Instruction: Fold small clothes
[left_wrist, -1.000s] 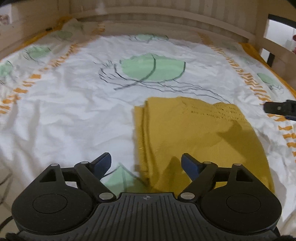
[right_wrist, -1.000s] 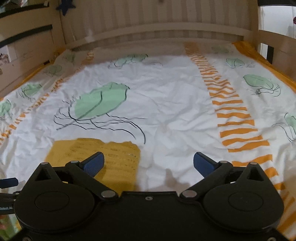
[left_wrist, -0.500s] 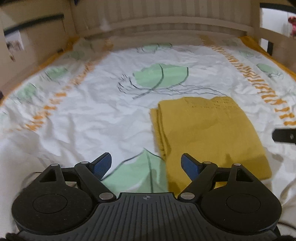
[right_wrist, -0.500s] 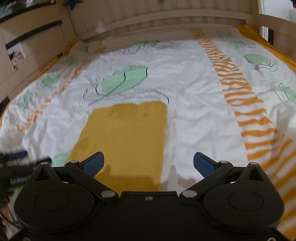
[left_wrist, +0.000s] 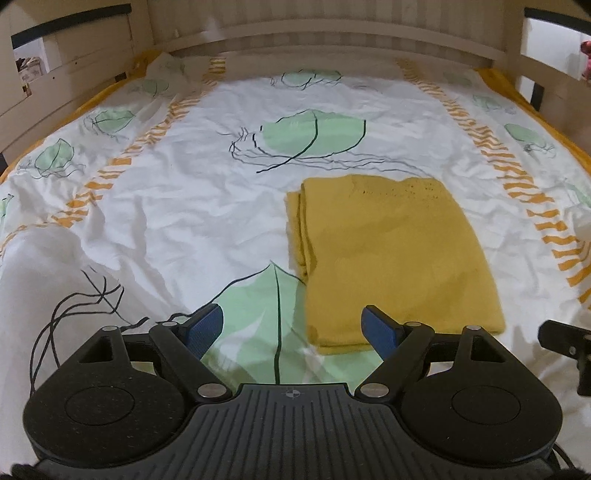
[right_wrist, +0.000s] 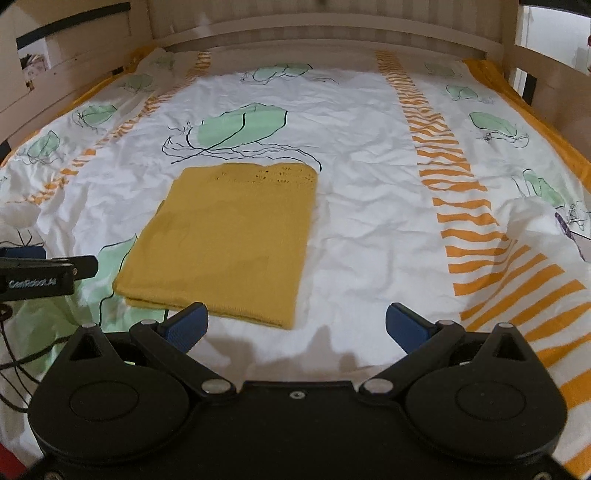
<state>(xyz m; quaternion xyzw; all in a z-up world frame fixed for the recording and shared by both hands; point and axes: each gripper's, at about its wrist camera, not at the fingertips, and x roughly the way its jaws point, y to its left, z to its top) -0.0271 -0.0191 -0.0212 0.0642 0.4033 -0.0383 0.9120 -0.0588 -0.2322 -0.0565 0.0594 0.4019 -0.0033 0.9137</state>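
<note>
A mustard-yellow knit garment (left_wrist: 391, 254) lies folded into a flat rectangle on the bed; it also shows in the right wrist view (right_wrist: 229, 236). My left gripper (left_wrist: 293, 326) is open and empty, held back from the garment's near left corner. My right gripper (right_wrist: 293, 326) is open and empty, just short of the garment's near right corner. The left gripper shows at the left edge of the right wrist view (right_wrist: 40, 271); the right gripper shows at the right edge of the left wrist view (left_wrist: 569, 343).
The bed has a white cover (left_wrist: 184, 206) printed with green leaves and orange stripes. A pale wooden headboard (left_wrist: 332, 26) and side rails (right_wrist: 66, 74) enclose it. A raised fold of the cover (right_wrist: 546, 221) lies at the right.
Both grippers have drawn back from the garment and risen, so the whole folded garment now shows ahead of them. Both stayed open. The garment lies still.
</note>
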